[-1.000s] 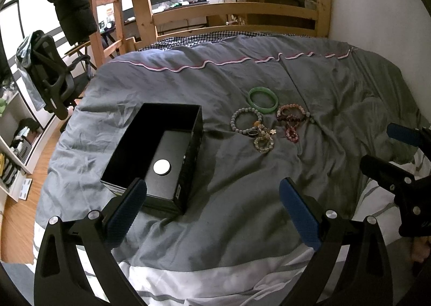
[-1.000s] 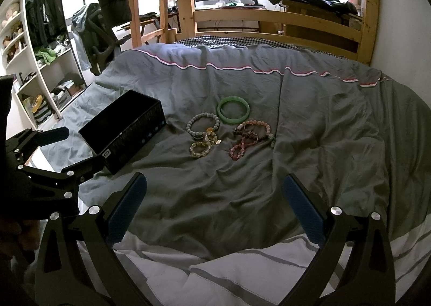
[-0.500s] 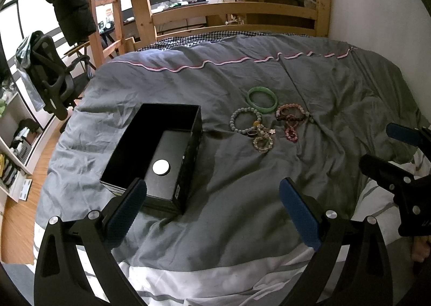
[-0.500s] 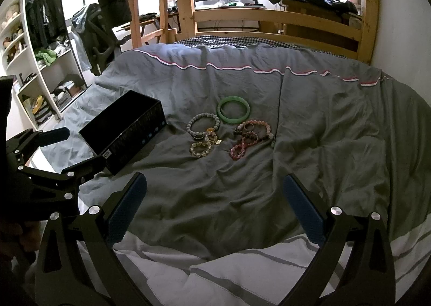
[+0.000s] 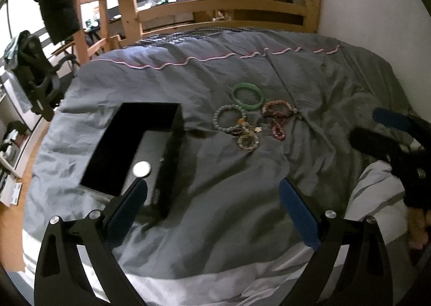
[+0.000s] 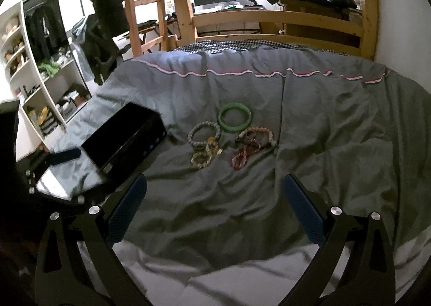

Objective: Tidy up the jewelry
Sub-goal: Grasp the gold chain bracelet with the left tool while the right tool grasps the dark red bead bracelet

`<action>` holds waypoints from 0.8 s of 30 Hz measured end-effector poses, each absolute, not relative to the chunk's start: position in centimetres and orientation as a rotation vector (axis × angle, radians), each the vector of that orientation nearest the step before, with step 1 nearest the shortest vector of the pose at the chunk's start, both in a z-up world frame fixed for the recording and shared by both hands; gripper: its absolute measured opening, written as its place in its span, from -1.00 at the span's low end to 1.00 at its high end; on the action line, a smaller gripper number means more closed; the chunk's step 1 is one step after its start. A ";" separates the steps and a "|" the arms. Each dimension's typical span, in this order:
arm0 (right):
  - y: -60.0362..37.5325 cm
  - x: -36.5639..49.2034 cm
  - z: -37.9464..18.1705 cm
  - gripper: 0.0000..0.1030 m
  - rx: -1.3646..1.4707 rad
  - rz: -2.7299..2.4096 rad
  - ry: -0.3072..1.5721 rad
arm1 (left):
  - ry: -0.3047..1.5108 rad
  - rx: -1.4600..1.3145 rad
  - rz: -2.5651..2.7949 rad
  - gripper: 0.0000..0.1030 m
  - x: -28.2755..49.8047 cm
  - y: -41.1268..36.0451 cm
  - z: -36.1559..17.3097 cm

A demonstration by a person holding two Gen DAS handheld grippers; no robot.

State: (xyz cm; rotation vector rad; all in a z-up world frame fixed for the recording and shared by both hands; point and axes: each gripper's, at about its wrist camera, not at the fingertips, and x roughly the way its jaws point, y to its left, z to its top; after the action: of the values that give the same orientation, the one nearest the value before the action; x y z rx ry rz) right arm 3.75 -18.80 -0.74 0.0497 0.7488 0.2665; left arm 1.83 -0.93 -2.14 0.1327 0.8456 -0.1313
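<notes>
Both grippers, left (image 5: 212,203) and right (image 6: 215,199), gaping empty, nudged closer toward untouched beaded bracelets (image 6: 206,145); collecting barely begun.

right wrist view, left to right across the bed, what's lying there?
Black box → gray bead bracelet → green bangle → pink bead bracelet. All lie on the gray duvet. The small tangled pieces below the bracelets overlap in order, so I left them out.

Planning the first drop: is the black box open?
Open: the black box has no lid on, its dark interior showing, with only a round silvery disc inside.
</notes>
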 end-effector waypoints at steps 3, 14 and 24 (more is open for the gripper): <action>-19.1 6.8 -2.1 0.42 0.036 0.259 0.812 | 0.864 0.109 -0.158 0.66 3.2 -1.6 -2.7; -18.1 17.2 -8.9 -0.05 -0.002 0.361 1.061 | 0.951 0.079 -0.238 0.50 10.0 -5.4 -7.6; -18.3 19.4 -13.0 -0.76 0.036 0.391 1.149 | 1.021 0.051 -0.231 -0.32 14.5 -5.8 -12.4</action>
State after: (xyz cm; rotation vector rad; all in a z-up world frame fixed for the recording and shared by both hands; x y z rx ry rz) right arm 19.42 -18.31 -13.00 0.0364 1.1491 0.3912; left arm 14.54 -5.76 -12.37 0.0515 1.0212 -0.2313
